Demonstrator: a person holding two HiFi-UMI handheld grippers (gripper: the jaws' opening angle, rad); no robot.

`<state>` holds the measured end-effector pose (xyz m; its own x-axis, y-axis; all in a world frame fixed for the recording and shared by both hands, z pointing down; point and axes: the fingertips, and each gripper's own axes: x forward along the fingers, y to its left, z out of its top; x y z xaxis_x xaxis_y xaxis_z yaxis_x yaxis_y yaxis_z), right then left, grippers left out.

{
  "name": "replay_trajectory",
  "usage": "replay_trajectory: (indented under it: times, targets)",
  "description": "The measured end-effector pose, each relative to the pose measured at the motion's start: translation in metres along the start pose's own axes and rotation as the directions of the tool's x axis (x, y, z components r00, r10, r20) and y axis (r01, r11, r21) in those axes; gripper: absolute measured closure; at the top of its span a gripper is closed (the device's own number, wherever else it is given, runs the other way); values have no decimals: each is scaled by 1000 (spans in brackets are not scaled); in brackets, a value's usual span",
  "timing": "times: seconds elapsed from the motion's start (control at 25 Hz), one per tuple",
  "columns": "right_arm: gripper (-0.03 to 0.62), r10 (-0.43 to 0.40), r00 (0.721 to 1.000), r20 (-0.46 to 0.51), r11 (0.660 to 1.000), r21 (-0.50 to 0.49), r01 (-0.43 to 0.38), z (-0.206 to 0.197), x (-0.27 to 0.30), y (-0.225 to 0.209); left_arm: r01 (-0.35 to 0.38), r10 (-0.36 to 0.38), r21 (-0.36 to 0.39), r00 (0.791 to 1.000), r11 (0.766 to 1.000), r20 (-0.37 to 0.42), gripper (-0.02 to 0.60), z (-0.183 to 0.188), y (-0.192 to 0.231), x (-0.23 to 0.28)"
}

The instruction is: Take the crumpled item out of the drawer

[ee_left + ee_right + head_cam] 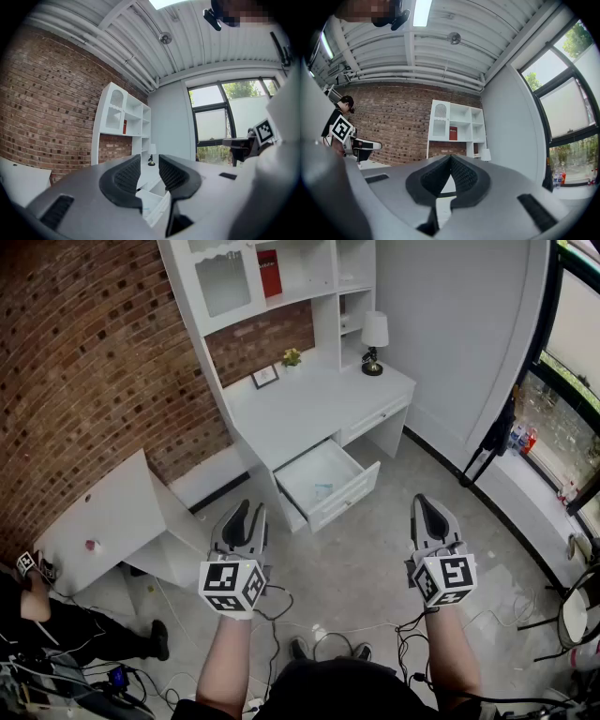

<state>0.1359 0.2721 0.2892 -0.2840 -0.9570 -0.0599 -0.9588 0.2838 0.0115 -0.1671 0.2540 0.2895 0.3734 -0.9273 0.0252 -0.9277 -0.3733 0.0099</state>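
Left gripper (248, 510): my two fingers (123, 178) stand spread, with open air between the pads. Nothing is pinched and nothing touches them.

Right gripper (424, 504): my fingers are pressed together at the tips, pad against pad. They hold nothing.

Both grippers are held side by side above the floor (375, 568), well apart from each other, with their fingertips pointing toward the desk (319, 399).

The drawer (349, 499) stands pulled open ahead of my fingertips, between the lines of the two grippers and nearer the left one. In the left gripper view its white box shows through the gap between my spread fingers. Neither gripper touches it.

The crumpled item (323, 491) is a small pale piece with a bluish tint. It lies on the drawer bottom near the front panel, beyond my left fingertips and out of contact with them.

Further ahead on the desk top stand a lamp (374, 334), a small plant (292, 356) and a picture frame (264, 377). A red book (269, 273) sits on the shelf above them.

The brick wall (75, 352) runs off to the left of my left fingers. A low white table (112, 512) stands before it. Cables (281, 607) trail on the floor behind both grippers. A second person (56, 620) is far to the left.
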Motion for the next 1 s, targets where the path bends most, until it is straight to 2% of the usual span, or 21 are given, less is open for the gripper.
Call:
replay_trajectory:
  times: [0.28,0.48,0.6,0.72,1.0]
  targets:
    - [594,22,1000,3,1000,4,-22,-2,-22,-29,-17,17,9,1000,1000,-2,465,0,-42,0]
    - [592,79,996,33,997,1,-79,-2,-33,-46,-49,49,23,999,999,-15,465,1,-70,-4]
    - [549,105,994,29,993,-51,-103,-2,-35,-49,-75,76,39,997,996,-13,465,4,-80,-8]
    - [514,114,993,33,992,-50,-112,-6,-35,-54,-83,84,58,996,995,-22,465,1,-89,-12]
    - [513,118,993,29,993,2,-119,-16,-24,-59,-99,101,35,993,994,-68,431,-17,-79,-3]
